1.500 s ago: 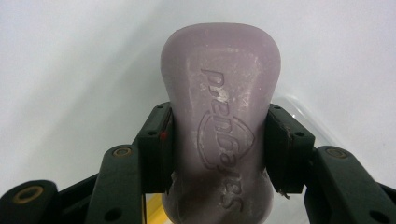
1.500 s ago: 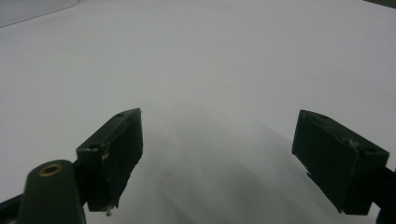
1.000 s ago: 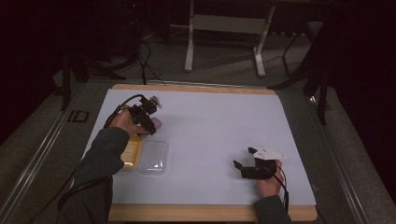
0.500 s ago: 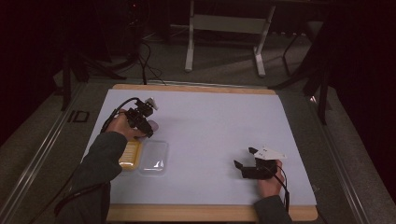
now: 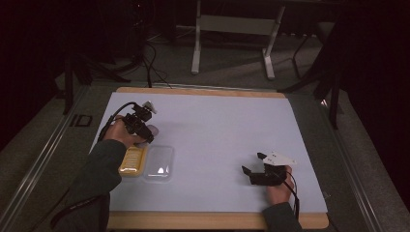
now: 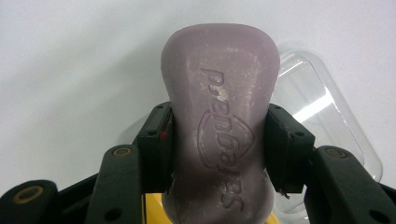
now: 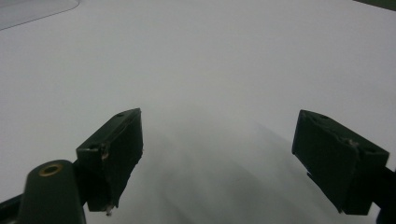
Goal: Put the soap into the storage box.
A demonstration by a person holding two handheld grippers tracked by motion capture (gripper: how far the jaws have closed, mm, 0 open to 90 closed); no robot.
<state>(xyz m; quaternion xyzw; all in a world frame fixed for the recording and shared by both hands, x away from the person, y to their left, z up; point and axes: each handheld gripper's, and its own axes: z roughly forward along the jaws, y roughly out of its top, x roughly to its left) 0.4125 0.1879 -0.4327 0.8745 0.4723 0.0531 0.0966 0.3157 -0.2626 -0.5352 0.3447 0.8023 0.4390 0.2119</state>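
Note:
A purple bar of soap (image 6: 218,126) with embossed lettering is clamped between the jaws of my left gripper (image 6: 218,149), held above the table. In the high view the left gripper (image 5: 147,133) is at the table's left with the soap (image 5: 151,129) at its tip, just above the yellow soap tray (image 5: 132,161) and the clear plastic lid (image 5: 159,163) lying side by side. The clear lid (image 6: 317,107) also shows behind the soap. My right gripper (image 5: 254,163) rests open near the front right of the table, its jaws (image 7: 219,158) wide apart over bare white surface.
The table (image 5: 217,130) is covered in a white sheet with a wooden edge (image 5: 203,221) at the front. A metal stand (image 5: 232,34) and cables lie on the dark floor behind. A corner of the clear lid (image 7: 32,9) lies far off.
My left gripper with the soap has shifted slightly toward the yellow tray and lid. The right gripper has stayed still.

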